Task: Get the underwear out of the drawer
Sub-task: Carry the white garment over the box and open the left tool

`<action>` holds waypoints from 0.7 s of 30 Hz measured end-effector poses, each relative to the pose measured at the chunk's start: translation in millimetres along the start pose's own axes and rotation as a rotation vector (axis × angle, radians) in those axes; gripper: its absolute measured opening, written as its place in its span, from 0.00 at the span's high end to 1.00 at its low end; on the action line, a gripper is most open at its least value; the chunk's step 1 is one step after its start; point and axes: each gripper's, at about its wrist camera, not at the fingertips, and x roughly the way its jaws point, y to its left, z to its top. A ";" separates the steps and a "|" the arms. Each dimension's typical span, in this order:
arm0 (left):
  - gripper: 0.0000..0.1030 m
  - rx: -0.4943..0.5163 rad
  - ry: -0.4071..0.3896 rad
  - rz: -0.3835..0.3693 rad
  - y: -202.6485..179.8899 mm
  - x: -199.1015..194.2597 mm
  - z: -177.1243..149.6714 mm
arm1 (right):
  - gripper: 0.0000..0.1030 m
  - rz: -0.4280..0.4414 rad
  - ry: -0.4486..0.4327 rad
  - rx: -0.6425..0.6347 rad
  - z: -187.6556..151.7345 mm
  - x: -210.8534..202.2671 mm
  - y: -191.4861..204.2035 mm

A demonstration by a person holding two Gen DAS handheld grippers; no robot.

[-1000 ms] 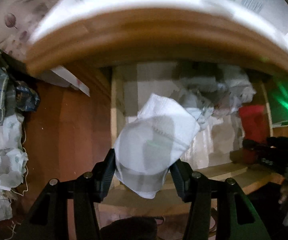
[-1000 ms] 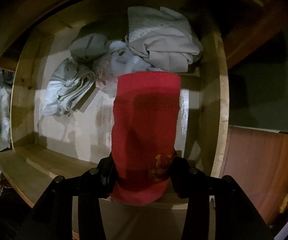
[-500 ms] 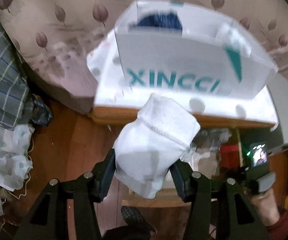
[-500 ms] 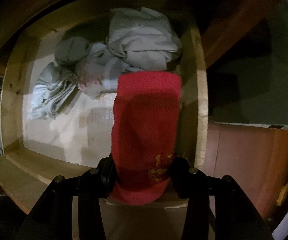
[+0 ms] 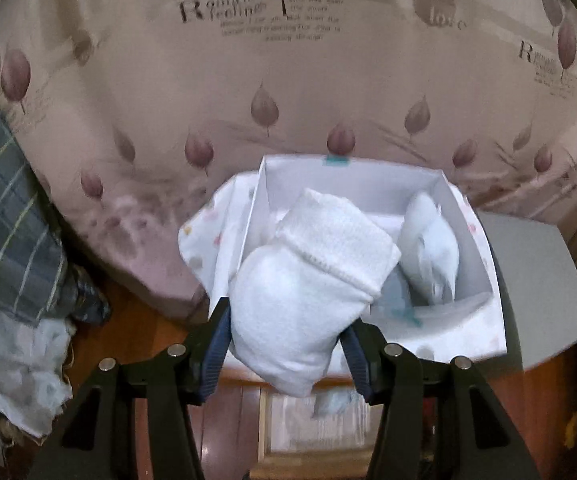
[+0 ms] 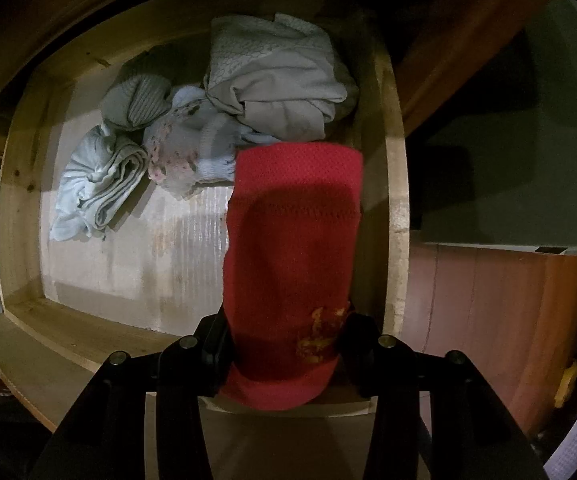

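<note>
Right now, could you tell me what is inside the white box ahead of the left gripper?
A pale folded garment lies inside the white box; the held white bundle hides the rest.

A rolled white garment point(image 5: 304, 288) hangs over a box; a red one point(image 6: 288, 264) over the drawer point(image 6: 20, 184).

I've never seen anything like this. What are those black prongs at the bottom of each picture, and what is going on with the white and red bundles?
No robot here: a person holds a hand tool with two jaws in each hand, and a camera on each tool looks along them. In the left tool's picture, the left gripper clamps a white rolled garment over a white box with other pale pieces inside. In the right tool's picture, the right gripper clamps a red rolled garment above an open wooden drawer with a few pale folded garments left at its back.
</note>
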 end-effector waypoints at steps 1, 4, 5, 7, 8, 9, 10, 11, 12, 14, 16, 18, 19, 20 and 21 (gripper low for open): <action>0.49 0.008 0.000 0.006 -2.8 6.7 9.6 | 0.59 0.001 0.001 0.002 2.6 2.8 1.6; 0.49 0.014 0.031 0.015 -7.6 29.0 27.5 | 0.59 0.006 0.002 -0.001 2.7 2.9 1.2; 0.49 0.014 0.046 0.020 -8.9 40.5 34.9 | 0.59 0.007 0.002 -0.001 2.6 3.5 0.7; 0.49 0.023 0.061 0.032 -10.9 56.6 43.4 | 0.59 0.015 0.005 0.002 3.3 4.3 -1.2; 0.49 0.036 0.061 0.049 -12.5 64.9 48.1 | 0.59 0.019 0.006 0.006 3.7 4.3 -2.7; 0.49 0.047 0.061 0.064 -14.1 71.6 51.4 | 0.59 0.021 0.008 0.008 3.8 4.5 -3.5; 0.49 0.055 0.063 0.076 -15.2 79.8 55.1 | 0.59 0.022 0.009 0.009 4.0 4.9 -3.9; 0.49 0.057 0.070 0.077 -15.0 86.7 57.9 | 0.59 0.023 0.011 0.008 4.4 5.3 -3.7; 0.49 0.062 0.081 0.073 -15.1 96.0 61.2 | 0.59 0.022 0.013 0.005 4.2 5.4 -3.6; 0.49 0.058 0.088 0.080 -14.1 109.8 63.7 | 0.59 0.021 0.014 -0.001 6.3 6.8 -4.4; 0.48 0.074 0.108 0.081 -14.3 126.3 63.7 | 0.59 0.022 0.014 0.000 6.7 6.9 -5.3; 0.48 0.088 0.127 0.095 -15.1 137.9 60.7 | 0.59 0.024 0.014 0.004 7.6 6.0 -4.6; 0.48 0.096 0.139 0.099 -15.7 144.2 58.6 | 0.59 0.023 0.016 0.006 7.2 5.4 -5.9; 0.48 0.099 0.145 0.096 -16.2 148.0 56.2 | 0.59 0.021 0.018 0.008 7.7 5.6 -6.2; 0.48 0.105 0.156 0.094 -17.1 151.9 54.3 | 0.59 0.020 0.019 0.007 7.9 5.9 -5.6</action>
